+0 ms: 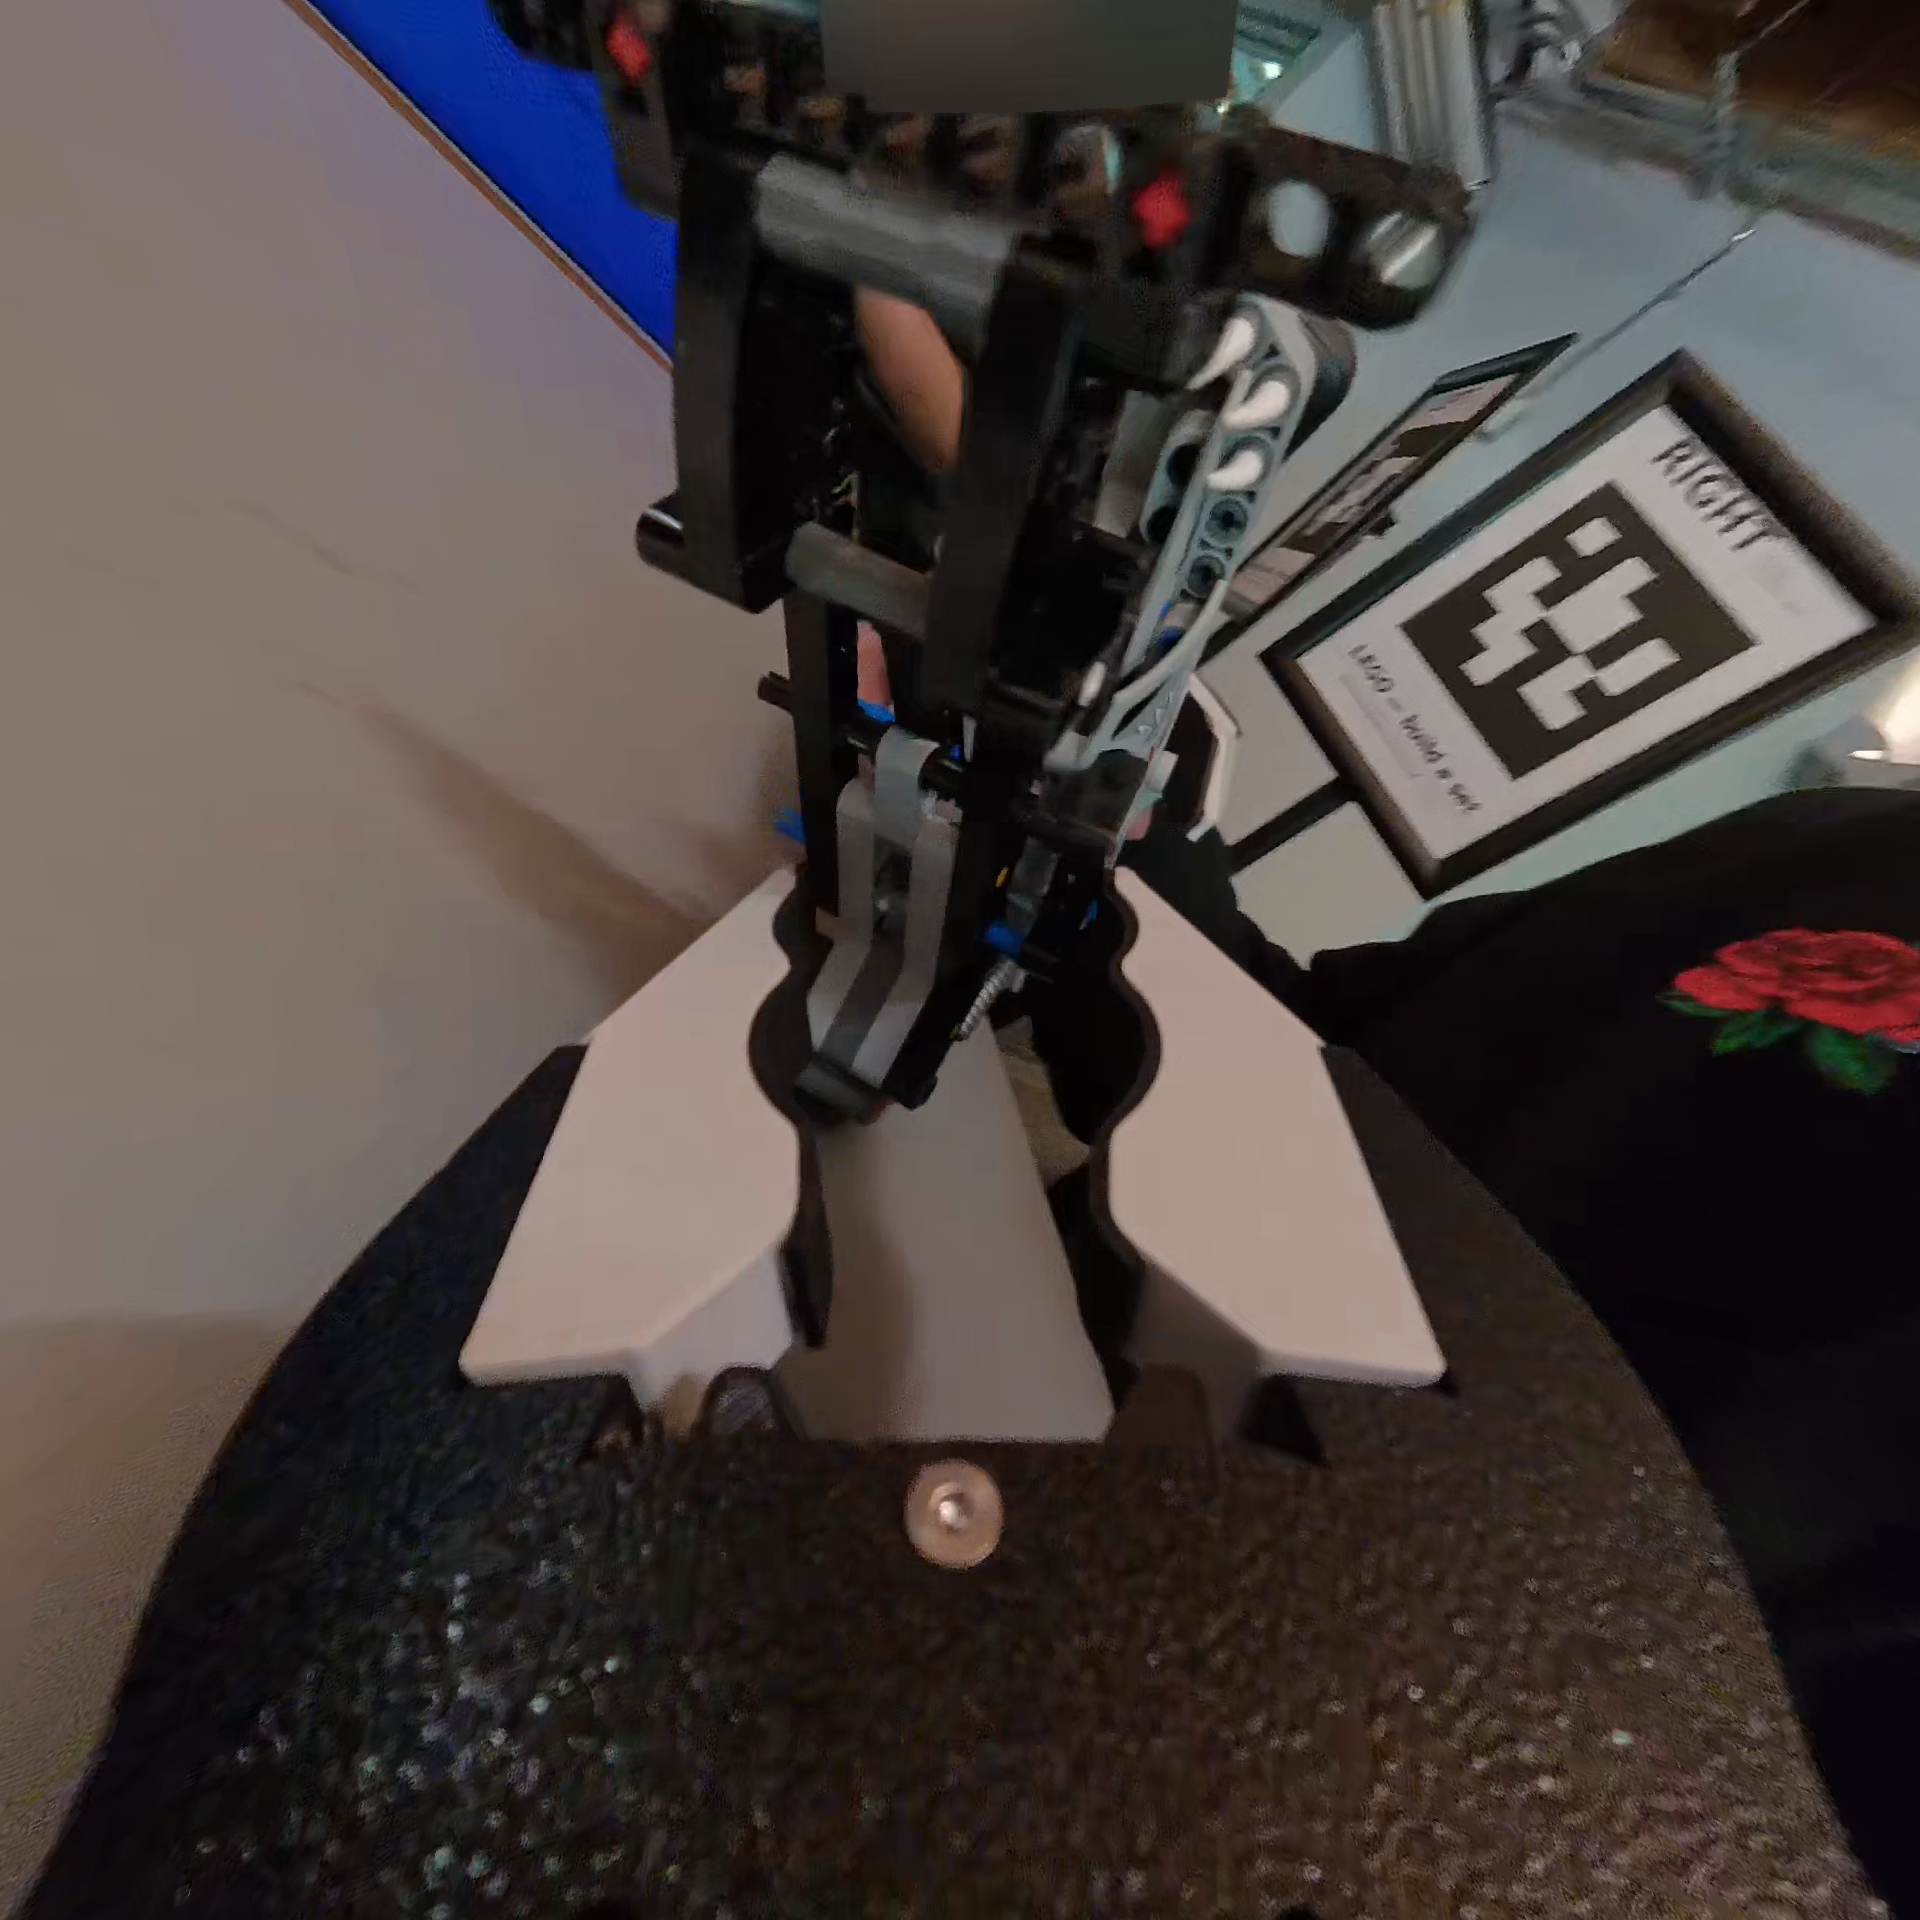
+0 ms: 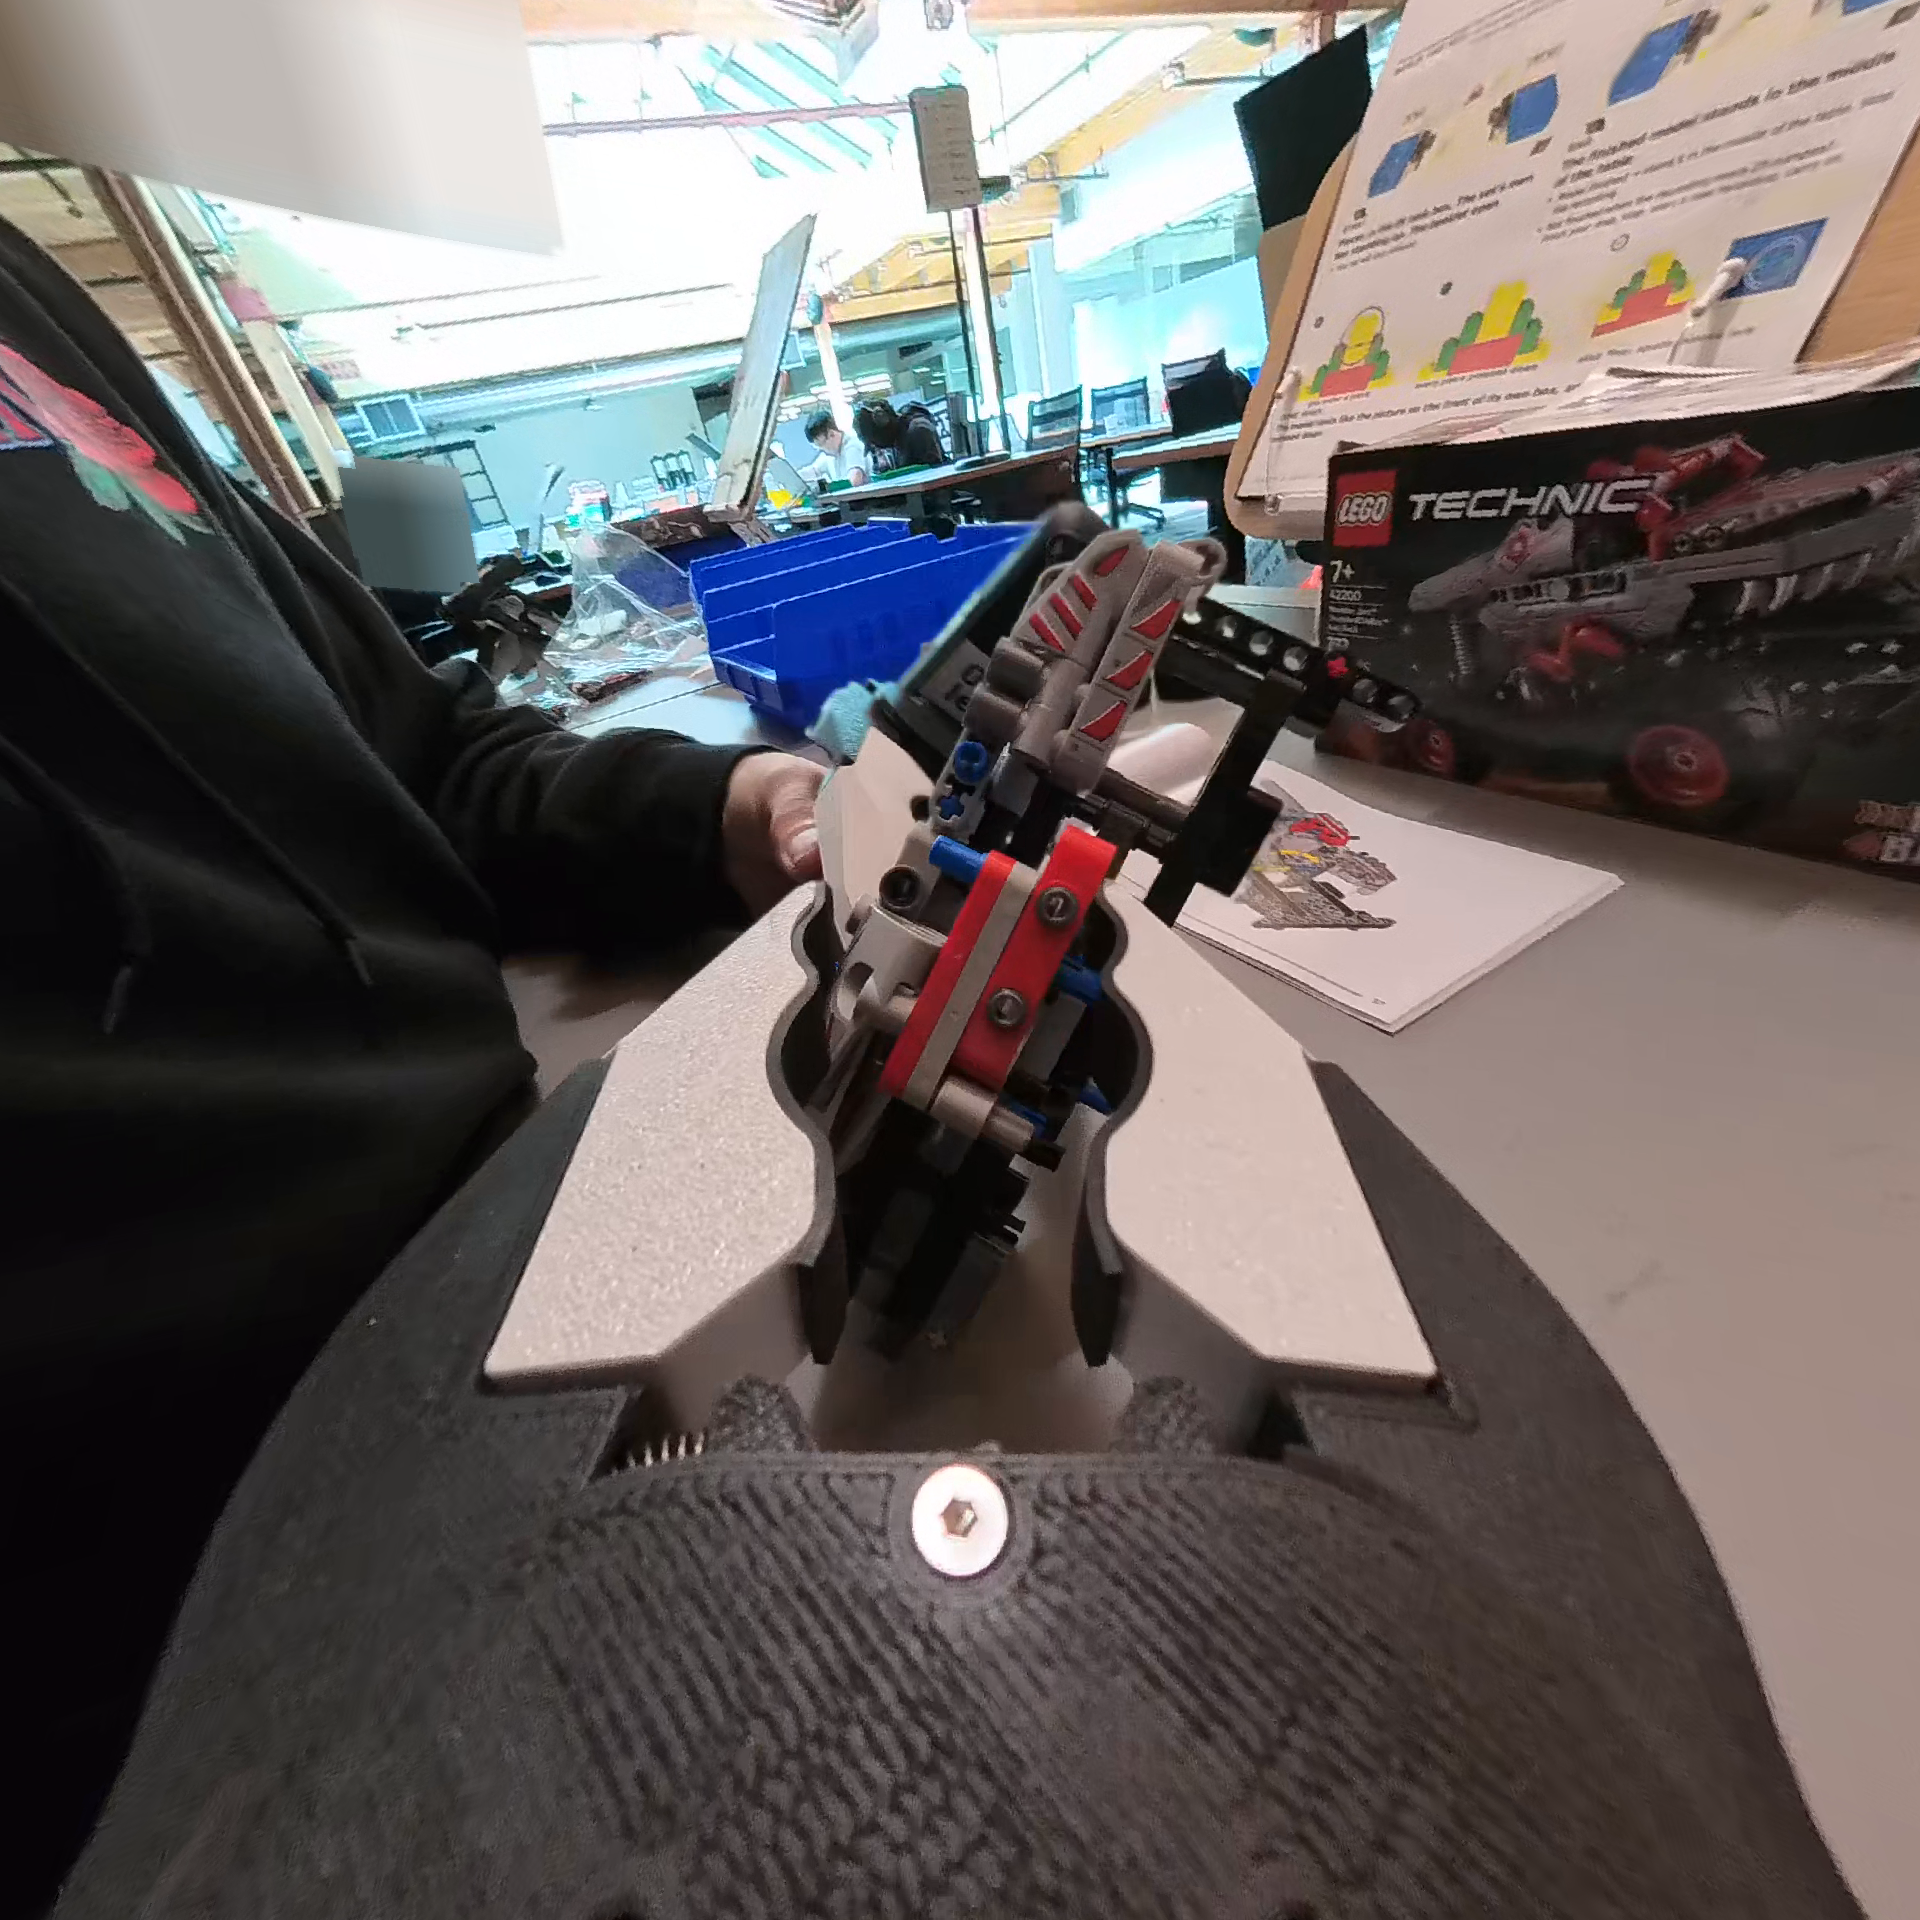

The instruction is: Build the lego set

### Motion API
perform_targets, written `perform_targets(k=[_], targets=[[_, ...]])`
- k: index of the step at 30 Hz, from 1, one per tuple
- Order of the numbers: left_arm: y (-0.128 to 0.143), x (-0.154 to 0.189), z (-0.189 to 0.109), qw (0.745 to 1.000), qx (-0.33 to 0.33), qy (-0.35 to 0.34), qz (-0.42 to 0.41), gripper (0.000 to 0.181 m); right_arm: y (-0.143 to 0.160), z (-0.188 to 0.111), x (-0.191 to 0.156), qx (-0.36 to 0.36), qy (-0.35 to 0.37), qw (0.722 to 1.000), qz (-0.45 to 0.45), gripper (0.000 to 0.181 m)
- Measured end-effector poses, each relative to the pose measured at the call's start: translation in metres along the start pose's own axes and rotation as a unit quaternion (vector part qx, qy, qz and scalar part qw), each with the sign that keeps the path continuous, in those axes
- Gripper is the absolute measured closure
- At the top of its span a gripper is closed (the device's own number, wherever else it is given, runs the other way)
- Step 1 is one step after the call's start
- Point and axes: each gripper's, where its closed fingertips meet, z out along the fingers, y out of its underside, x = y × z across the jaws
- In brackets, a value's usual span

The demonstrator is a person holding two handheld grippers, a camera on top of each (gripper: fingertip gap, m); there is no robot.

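Lego model, partly built: black frame, grey beams, red plates at 12 o'clock. Left tool and right tool both pinching it.

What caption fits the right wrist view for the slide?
Right gripper clamps the half-built Lego model above the table, set box and instruction booklet behind.

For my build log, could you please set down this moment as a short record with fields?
left tool: shut on the Technic model
right tool: shut on the Technic model
Technic model: partly built, black, grey and red, held off the table between both tools
table: grey
instruction booklet: flat on table
set box: standing behind booklet
blue bin: far side
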Motion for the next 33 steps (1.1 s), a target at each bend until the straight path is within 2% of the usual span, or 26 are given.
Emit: perform_targets(k=[4, 8, 11, 16, 18, 20, 23, 26, 27, 28, 33], targets=[[0.002, 0.003, 0.003, 0.999, -0.015, 0.038, -0.011, 0.134, -0.002, -0.001, -0.002, 0.005, -0.014, 1.000, 0.011, 0.137], [-0.004, 0.006, -0.001, 0.996, -0.017, 0.006, 0.090, 0.150, -0.001, -0.002, 0.001, -0.008, -0.004, 1.000, 0.027, 0.137], [-0.018, 0.005, -0.007, 0.985, 0.016, -0.044, 0.168, 0.150, 0.004, -0.004, 0.008, -0.025, 0.014, 0.998, 0.049, 0.140], [-0.018, 0.007, -0.006, 0.979, 0.003, -0.054, 0.195, 0.150, 0.002, -0.006, 0.004, -0.001, -0.015, 0.998, 0.065, 0.143], [-0.019, 0.010, -0.006, 0.970, 0.005, -0.069, 0.232, 0.150, 0.001, -0.008, 0.002, -0.001, -0.028, 0.998, 0.060, 0.144], [-0.022, 0.014, -0.006, 0.947, -0.004, -0.099, 0.306, 0.150, 0.005, -0.010, -0.001, -0.018, -0.035, 0.998, 0.049, 0.144], [-0.023, 0.018, -0.008, 0.883, -0.035, -0.153, 0.443, 0.150, 0.009, -0.012, -0.004, -0.034, -0.043, 0.998, 0.035, 0.143], [-0.018, 0.017, -0.007, 0.831, -0.060, -0.177, 0.525, 0.149, 0.015, -0.015, -0.009, -0.060, -0.054, 0.997, 0.004, 0.145], [-0.015, 0.018, -0.005, 0.820, -0.062, -0.172, 0.542, 0.149, 0.018, -0.017, -0.014, -0.072, -0.071, 0.995, -0.006, 0.146], [-0.012, 0.018, -0.004, 0.820, -0.064, -0.164, 0.545, 0.147, 0.018, -0.020, -0.021, -0.073, -0.096, 0.993, -0.017, 0.150], [-0.002, 0.023, 0.001, 0.864, -0.067, -0.114, 0.485, 0.145, 0.017, -0.027, -0.031, -0.068, -0.135, 0.988, -0.036, 0.151]])
